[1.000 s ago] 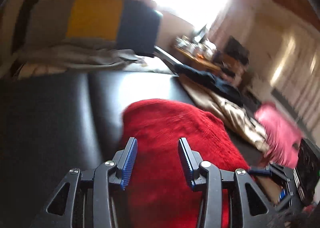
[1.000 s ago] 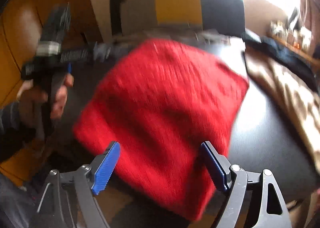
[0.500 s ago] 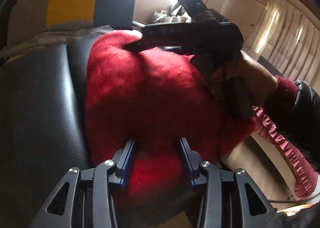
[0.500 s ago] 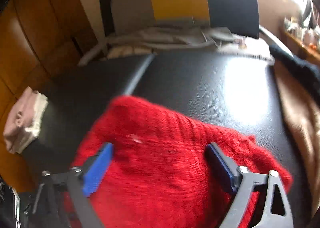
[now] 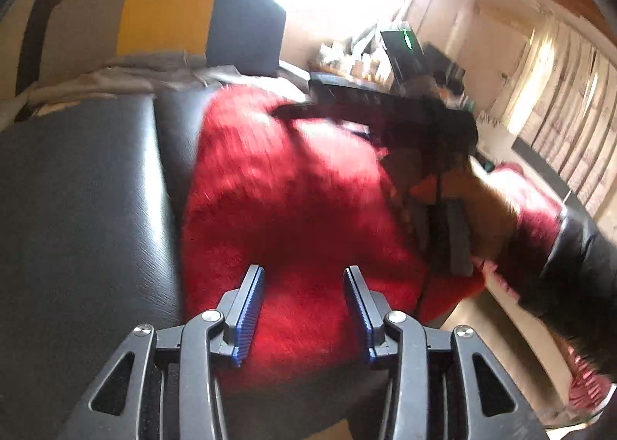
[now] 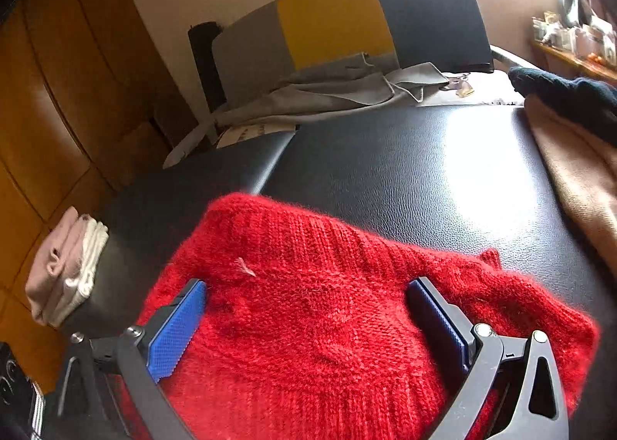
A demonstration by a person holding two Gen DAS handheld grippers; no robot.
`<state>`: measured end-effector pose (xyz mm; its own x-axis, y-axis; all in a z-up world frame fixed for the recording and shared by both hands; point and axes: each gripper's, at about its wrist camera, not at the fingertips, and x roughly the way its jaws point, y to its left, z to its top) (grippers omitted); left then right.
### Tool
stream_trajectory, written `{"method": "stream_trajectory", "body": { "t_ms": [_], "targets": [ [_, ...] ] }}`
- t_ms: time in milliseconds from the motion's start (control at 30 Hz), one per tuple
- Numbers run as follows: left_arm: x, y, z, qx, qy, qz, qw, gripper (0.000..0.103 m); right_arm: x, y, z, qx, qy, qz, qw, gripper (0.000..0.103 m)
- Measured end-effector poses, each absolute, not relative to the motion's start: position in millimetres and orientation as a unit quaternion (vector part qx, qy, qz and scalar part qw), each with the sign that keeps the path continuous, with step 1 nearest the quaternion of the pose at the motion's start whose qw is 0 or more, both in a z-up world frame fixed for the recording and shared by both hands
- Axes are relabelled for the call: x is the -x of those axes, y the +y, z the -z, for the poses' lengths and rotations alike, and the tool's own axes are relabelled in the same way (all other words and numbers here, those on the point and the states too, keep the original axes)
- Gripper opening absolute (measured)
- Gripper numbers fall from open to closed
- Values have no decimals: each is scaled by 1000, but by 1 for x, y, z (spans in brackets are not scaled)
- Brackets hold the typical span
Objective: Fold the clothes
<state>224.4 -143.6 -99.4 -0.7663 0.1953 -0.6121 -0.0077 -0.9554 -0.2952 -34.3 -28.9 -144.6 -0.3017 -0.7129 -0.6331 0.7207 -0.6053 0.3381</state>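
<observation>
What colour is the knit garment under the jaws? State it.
Bright red. The knit sweater shows best in the right wrist view, lying on the black padded surface.

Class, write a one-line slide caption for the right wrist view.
Open right tool poised over a red knit sweater lying on a black padded table.

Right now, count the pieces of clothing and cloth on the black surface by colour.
Red: 1, the sweater
Grey: 1, the crumpled cloth
Tan: 1, the cloth
Dark navy: 1, the garment
Pale pink and white: 1 folded stack
Total: 5
</observation>
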Motion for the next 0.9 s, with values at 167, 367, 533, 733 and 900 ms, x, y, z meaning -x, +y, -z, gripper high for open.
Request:
{"method": "stream_trajectory", "body": {
  "t_ms": [167,367,533,733,900],
  "targets": [
    [-212,-194,85,346,-208,-913,65,48,19,18,112,-377,-57,787,484,103],
    [-170,-239,102,377,-314,-866,98,49,11,106,133,-427,-135,760,471,103],
    [-132,-241,110,382,-324,-853,149,61,24,136,170,-474,-171,735,454,103],
    [-106,-236,137,410,-346,-823,186,83,24,87,184,-487,-129,694,515,103],
    [-105,-215,140,394,-300,-849,187,81,14,59,184,-467,-79,713,517,103]
  ]
}}
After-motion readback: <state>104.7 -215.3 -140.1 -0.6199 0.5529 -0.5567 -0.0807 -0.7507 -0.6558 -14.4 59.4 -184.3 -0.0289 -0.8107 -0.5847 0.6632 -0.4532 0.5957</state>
